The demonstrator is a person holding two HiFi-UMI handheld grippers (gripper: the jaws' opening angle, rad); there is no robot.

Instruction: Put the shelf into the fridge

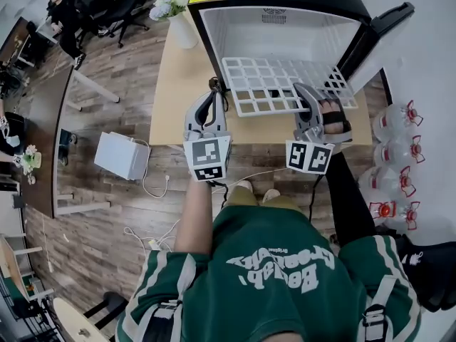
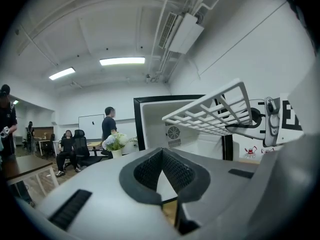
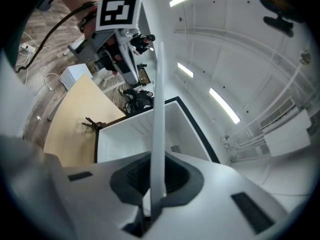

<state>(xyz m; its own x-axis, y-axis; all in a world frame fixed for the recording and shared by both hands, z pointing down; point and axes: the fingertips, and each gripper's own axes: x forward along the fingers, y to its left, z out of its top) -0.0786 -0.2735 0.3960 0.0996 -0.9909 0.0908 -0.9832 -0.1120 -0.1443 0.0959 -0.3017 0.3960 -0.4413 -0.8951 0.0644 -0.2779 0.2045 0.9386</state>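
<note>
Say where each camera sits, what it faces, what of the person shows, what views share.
Head view: on the head, steeply down at fridge, shelf, left gripper, right gripper; forearms, torso show.
Left gripper view: on that gripper, level past closed jaws toward the fridge; right gripper shows.
Right gripper view: on that gripper, along jaws shut on the shelf; a forearm shows.
All share shelf and fridge.

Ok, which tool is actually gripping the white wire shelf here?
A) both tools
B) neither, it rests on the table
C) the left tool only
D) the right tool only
D: in the right gripper view the right tool is clamped on the edge of the shelf, while the left tool has nothing between its jaws and the shelf sits up to its right.
</note>
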